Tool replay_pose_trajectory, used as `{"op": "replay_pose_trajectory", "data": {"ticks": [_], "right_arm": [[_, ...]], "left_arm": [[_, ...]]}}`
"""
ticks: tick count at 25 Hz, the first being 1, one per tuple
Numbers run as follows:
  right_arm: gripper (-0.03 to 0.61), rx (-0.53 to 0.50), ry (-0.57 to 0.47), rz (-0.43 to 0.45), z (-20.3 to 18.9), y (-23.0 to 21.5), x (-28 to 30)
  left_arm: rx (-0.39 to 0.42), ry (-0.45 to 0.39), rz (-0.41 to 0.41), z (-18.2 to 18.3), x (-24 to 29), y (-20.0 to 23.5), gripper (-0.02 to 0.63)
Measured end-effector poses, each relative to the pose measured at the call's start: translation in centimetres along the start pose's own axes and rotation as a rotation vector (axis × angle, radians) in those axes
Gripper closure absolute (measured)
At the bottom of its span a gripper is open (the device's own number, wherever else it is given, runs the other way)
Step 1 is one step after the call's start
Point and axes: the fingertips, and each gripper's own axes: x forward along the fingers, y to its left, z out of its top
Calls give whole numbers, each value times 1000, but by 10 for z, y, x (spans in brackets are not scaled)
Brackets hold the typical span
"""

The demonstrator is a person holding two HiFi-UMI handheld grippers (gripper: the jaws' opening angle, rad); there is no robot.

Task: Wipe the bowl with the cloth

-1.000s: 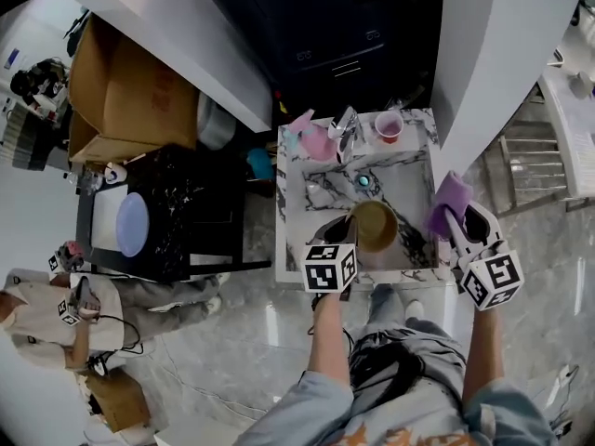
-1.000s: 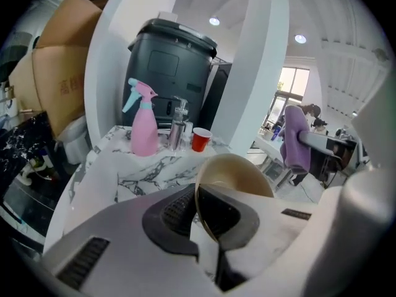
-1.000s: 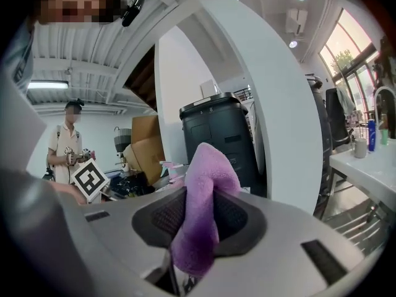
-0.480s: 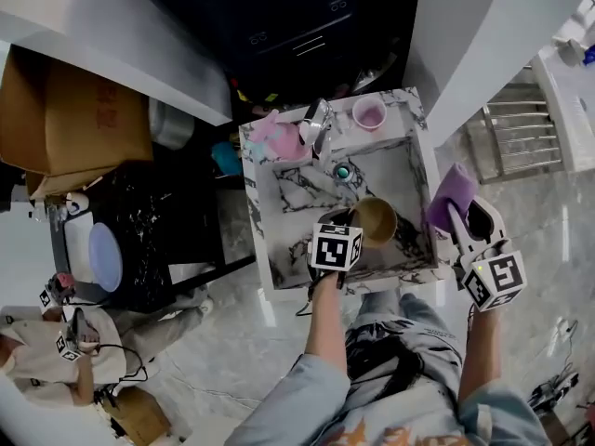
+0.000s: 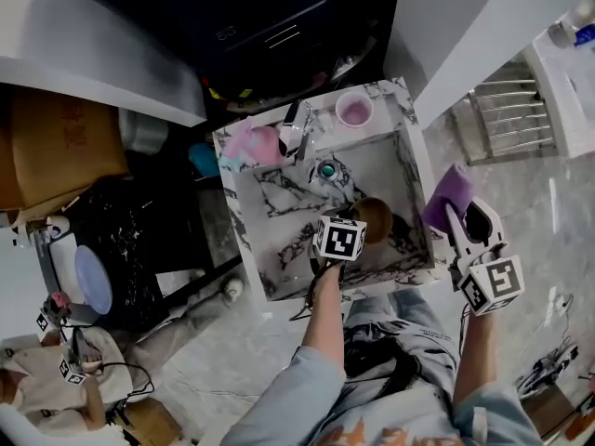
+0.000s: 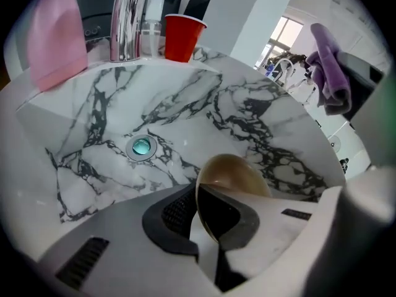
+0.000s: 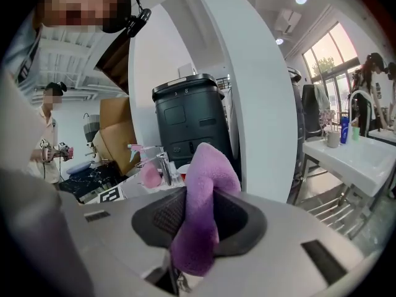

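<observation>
Over the marble sink, the left tool is clamped on the rim of the brown bowl, likely to steady it inside the basin for wiping. The right tool is closed on a folded purple cloth just outside the sink's right edge, apparently poised to come across.

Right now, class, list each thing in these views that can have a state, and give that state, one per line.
bowl: tipped on edge above the sink, rim gripped.
cloth: bunched, clamped, clear of the bowl.
left tool: shut on the bowl's rim.
right tool: shut on the cloth.
red cup: upright on the sink's ledge.
faucet: no water seen running.
</observation>
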Motion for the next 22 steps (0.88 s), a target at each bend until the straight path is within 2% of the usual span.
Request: {"op": "replay_pose_trajectory", "data": {"ticks": [7,14,16,22], "right_arm": [[449,22,4,-38,-7,-9,-5],[449,0,-1,-39,1,-7,-11],[449,-7,-8,-37,5,-5,-14],[449,-22,-59,-16,21,1,-19]], "left_arm": [[13,8,-2,-1,15,4,583],[25,16,-29,-1,15,1,568],[23,-6,-28,3,7,2,481],[-10,-138,37,32,-41,7,479]]}}
